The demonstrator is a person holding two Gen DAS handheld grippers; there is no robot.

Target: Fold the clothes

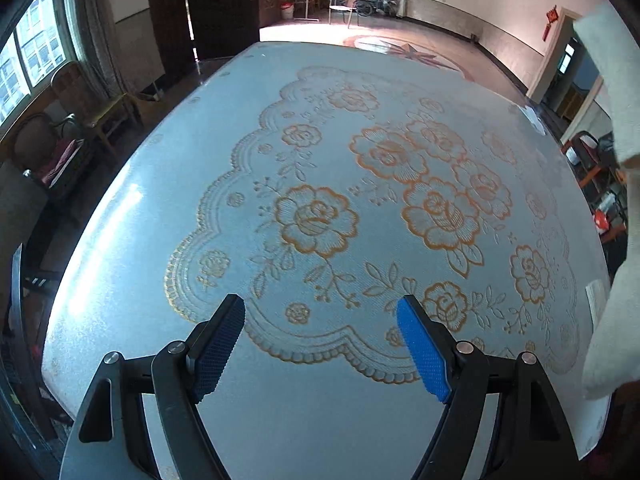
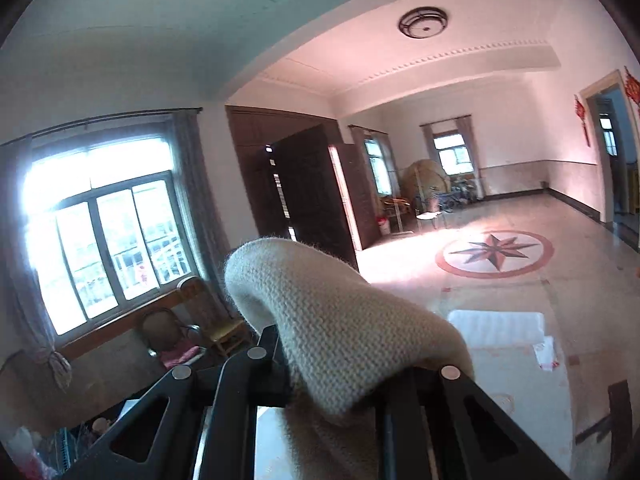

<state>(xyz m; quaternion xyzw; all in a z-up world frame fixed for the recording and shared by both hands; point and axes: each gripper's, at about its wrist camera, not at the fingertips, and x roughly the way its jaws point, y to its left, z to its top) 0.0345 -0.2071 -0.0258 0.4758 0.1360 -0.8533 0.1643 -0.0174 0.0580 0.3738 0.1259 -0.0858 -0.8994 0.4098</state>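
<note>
My left gripper [image 1: 320,312] is open and empty, its blue pads [image 1: 420,352] hovering over the near part of the table [image 1: 120,240], which has a blue cloth with orange roses. A cream knitted garment [image 1: 616,320] hangs in the air at the right edge of the left wrist view. In the right wrist view my right gripper [image 2: 332,360] is shut on that cream knit [image 2: 332,328], raised high and tilted up toward the room; the fabric drapes over the fingers and hides the tips.
Wooden chairs [image 1: 92,104] stand left of the table by the window [image 2: 104,232]. A dark wooden door [image 2: 312,192] is beyond. A doorway and red shelving [image 1: 592,168] lie to the right. The table's far edge [image 1: 304,46] meets open floor.
</note>
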